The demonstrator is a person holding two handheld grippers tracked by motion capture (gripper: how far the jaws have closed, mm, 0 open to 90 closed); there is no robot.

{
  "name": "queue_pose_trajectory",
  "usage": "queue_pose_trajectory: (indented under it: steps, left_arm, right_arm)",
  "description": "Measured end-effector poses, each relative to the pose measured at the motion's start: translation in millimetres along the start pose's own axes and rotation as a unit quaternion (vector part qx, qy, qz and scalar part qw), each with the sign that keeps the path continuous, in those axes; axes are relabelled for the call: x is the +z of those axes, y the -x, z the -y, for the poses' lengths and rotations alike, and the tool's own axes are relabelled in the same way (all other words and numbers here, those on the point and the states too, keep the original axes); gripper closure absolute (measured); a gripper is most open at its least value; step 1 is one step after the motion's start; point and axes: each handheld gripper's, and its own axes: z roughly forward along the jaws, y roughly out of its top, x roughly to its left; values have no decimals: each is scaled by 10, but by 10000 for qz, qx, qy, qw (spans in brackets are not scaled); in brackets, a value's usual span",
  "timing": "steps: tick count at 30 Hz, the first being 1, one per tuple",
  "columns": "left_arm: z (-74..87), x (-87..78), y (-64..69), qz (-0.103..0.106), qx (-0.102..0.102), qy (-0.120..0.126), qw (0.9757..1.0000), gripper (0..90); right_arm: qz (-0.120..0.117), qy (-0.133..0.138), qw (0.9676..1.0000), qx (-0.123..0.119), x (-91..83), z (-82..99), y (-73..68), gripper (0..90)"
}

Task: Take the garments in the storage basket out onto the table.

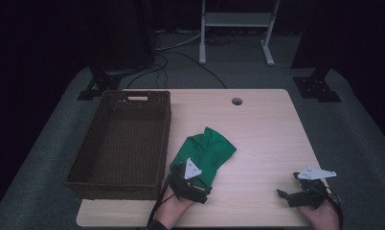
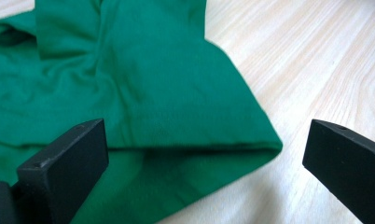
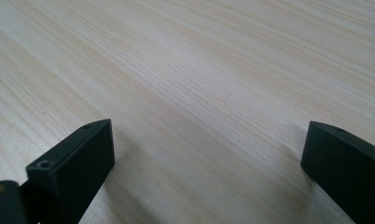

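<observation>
Green cloth (image 2: 143, 93) folded on the table, its near edge between the left tool's (image 2: 204, 149) wide-apart jaws.

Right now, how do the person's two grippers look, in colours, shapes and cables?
Both are black. The left gripper and the right gripper each carry a grey three-cornered plate on top. Their jaws are flat, blocky pads with small holes. A dark cable trails from each.

Left gripper (image 1: 190, 178) near bottom centre of high view, held by left hand (image 1: 174, 207), jaws spread wide; right gripper (image 1: 296, 189) at bottom right, held by right hand (image 1: 320, 214), jaws also wide apart, tips pointing left.
</observation>
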Motion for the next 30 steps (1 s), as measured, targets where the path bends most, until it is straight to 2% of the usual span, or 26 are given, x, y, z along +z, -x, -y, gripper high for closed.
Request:
queue_pose_trajectory:
  steps: [5,16,24,30]
  left_arm:
    - [56,26,-5,-4,16,-122,9999,0]
    - [102,53,-28,-77,-119,-254,9996,0]
    - [97,67,-17,-193,-29,-331,9993,0]
    - [98,67,-16,-194,-21,-328,9993,0]
  right_arm:
    - [1,-1,10000,0,0,0,-1,14]
    - [13,-1,10000,18,-3,1,-2,15]
    - [-44,-10,10000,-35,-8,0,14,15]
    - [-107,248,9996,-24,-73,-31,17,15]
